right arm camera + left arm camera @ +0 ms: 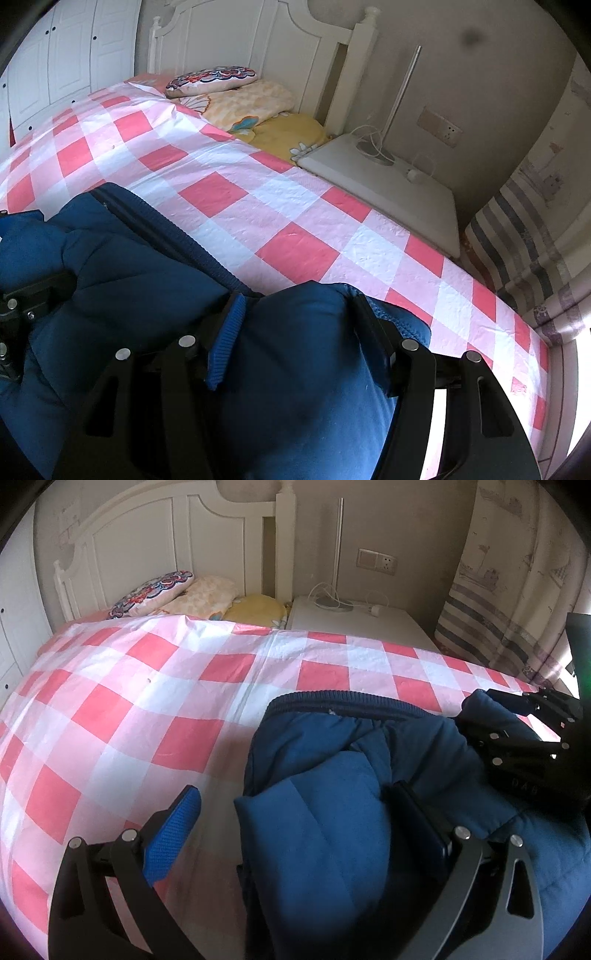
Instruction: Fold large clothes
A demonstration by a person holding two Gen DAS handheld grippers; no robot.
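A padded dark blue jacket (332,775) lies bunched on the bed's pink and white checked cover (147,701). My left gripper (291,812) is open wide: its left finger is over the cover, its right finger (417,812) presses into the jacket, and a fold of fabric sits between them. My right gripper (295,325) has its fingers around a thick bulge of the jacket (295,369) near the bed's right edge. It also shows in the left wrist view (517,731) at the jacket's far right. The left gripper's body shows in the right wrist view (22,306).
Pillows (177,590) lie by the white headboard (166,535). A white bedside table (388,184) with a lamp base and cables stands to the right of the bed. A striped curtain (517,240) hangs at far right. White wardrobe doors (55,55) stand at left.
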